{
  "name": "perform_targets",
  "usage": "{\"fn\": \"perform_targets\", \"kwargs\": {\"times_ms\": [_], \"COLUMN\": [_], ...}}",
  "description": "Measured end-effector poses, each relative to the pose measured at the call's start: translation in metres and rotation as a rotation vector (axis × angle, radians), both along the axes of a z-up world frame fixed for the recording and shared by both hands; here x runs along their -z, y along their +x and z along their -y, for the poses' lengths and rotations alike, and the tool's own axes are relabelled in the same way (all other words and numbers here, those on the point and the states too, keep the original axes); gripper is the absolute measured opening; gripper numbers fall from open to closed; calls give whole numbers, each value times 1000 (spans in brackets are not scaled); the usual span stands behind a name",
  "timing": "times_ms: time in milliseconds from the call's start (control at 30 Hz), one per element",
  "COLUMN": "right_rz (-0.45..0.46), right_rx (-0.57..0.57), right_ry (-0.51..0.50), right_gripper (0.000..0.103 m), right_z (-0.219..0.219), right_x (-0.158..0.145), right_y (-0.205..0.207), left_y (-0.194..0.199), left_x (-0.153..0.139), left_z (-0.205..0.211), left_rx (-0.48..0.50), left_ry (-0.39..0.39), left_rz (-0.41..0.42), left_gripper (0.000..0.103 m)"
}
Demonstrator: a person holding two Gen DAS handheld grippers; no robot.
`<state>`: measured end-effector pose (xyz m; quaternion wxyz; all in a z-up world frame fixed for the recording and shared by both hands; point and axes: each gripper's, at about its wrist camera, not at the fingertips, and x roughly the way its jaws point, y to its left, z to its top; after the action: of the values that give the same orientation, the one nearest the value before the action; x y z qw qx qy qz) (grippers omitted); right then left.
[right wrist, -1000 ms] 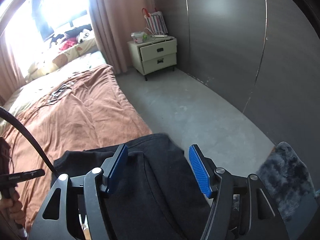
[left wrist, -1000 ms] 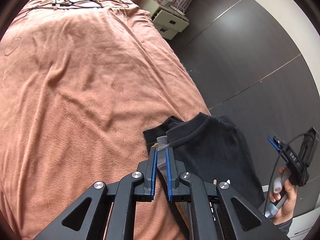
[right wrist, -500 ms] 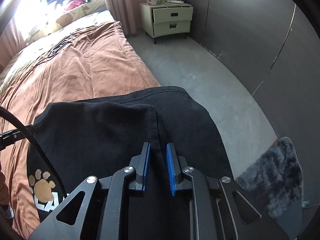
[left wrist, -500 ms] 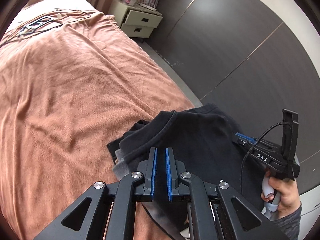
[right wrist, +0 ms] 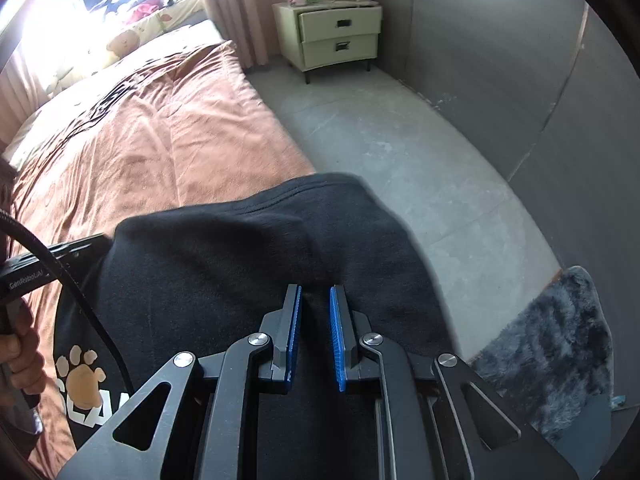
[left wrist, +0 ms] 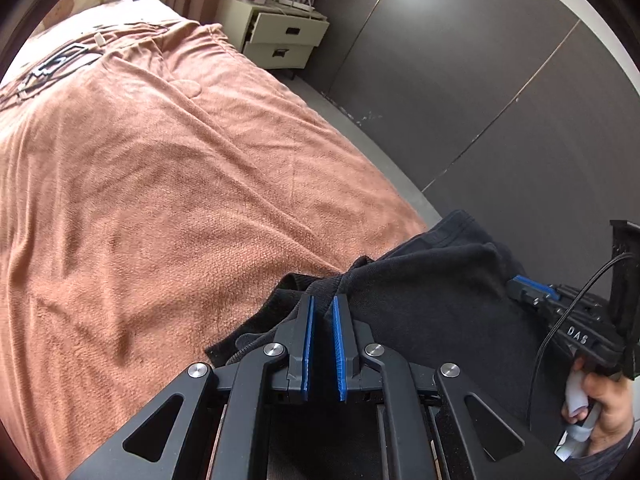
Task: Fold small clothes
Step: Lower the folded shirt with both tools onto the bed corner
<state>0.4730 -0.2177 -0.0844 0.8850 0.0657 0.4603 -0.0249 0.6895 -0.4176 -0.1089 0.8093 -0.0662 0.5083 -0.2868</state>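
Pinching the black top's (left wrist: 420, 304) neckline edge, the left gripper (left wrist: 322, 312) is staying narrow on cloth, while the right gripper (right wrist: 315, 304), wide a second ago, is closing on fabric at the bed's (left wrist: 160, 184) edge; both corners seem secured for folding. "GenRobot.AI" (right wrist: 25, 281), "DAS" (left wrist: 577, 335) are showing

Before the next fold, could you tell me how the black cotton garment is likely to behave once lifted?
The black cotton garment looks floppy: it sags between both grippers, so unheld parts will probably droop. It seems light, bunching easily at the left gripper. Its soft knit probably won't slip from the closing right gripper.
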Motion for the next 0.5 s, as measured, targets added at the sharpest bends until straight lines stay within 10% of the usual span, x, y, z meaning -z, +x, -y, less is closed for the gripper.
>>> {"fn": "perform_targets", "kwargs": {"times_ms": [500], "right_rz": [145], "right_rx": [40], "right_ry": [57], "right_gripper": [13], "right_z": [47], "right_x": [-26], "right_y": [-137], "left_y": [-67], "left_x": [-38], "left_z": [-2], "left_rx": [70], "left_ry": [-9], "left_rz": [42], "left_gripper": [10]}}
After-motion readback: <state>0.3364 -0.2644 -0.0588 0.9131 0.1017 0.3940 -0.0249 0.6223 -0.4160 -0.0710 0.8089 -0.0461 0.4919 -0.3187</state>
